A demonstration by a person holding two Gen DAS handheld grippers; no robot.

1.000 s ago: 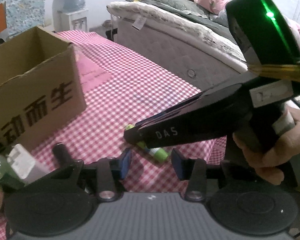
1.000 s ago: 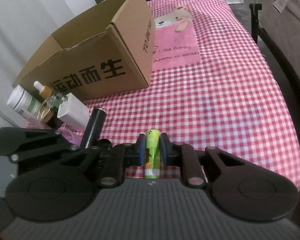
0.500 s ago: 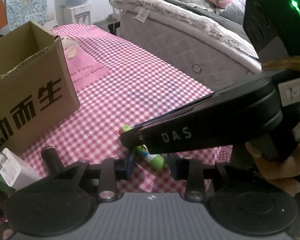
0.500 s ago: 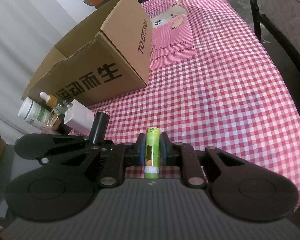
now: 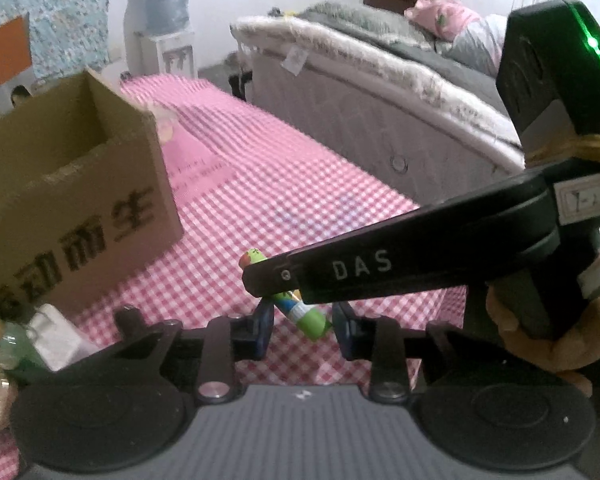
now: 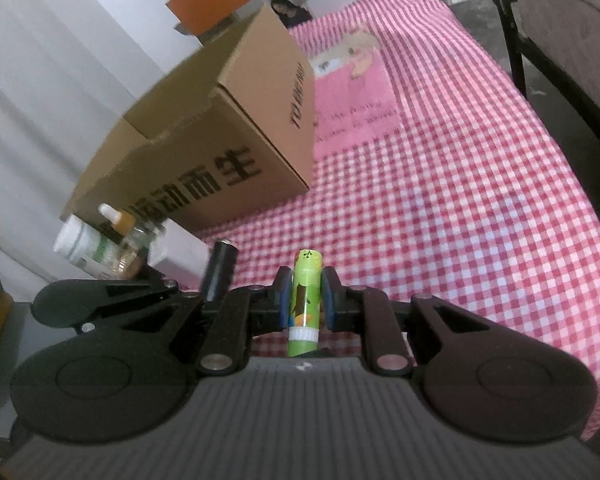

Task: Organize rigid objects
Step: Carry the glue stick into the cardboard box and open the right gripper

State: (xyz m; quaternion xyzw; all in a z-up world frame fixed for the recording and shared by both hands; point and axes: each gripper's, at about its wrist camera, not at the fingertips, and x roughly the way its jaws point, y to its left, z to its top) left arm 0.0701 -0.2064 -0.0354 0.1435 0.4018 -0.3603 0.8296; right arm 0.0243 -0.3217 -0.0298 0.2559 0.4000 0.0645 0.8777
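A green tube (image 6: 306, 292) with a white band near its lower end sits upright between the blue pads of my right gripper (image 6: 305, 300), which is shut on it above the checked cloth. In the left wrist view the same tube (image 5: 300, 312) slants out under the right gripper's black finger (image 5: 380, 272). Its lower end shows between the pads of my left gripper (image 5: 303, 330). Those jaws are closing, with slim gaps still beside the tube. The open cardboard box (image 6: 236, 136) stands to the left, also seen as the box (image 5: 72, 200).
Beside the box's near corner stand a white-capped bottle (image 6: 80, 244), a dropper bottle (image 6: 120, 224), a white block (image 6: 180, 252) and a black cylinder (image 6: 222, 268). The red-checked tablecloth (image 6: 460, 200) stretches right to the table edge. A bed (image 5: 380, 120) lies beyond.
The left gripper's jaws have narrowed around the tube's lower end. The right gripper has kept its hold and lifted the tube slightly, tilting toward the box.
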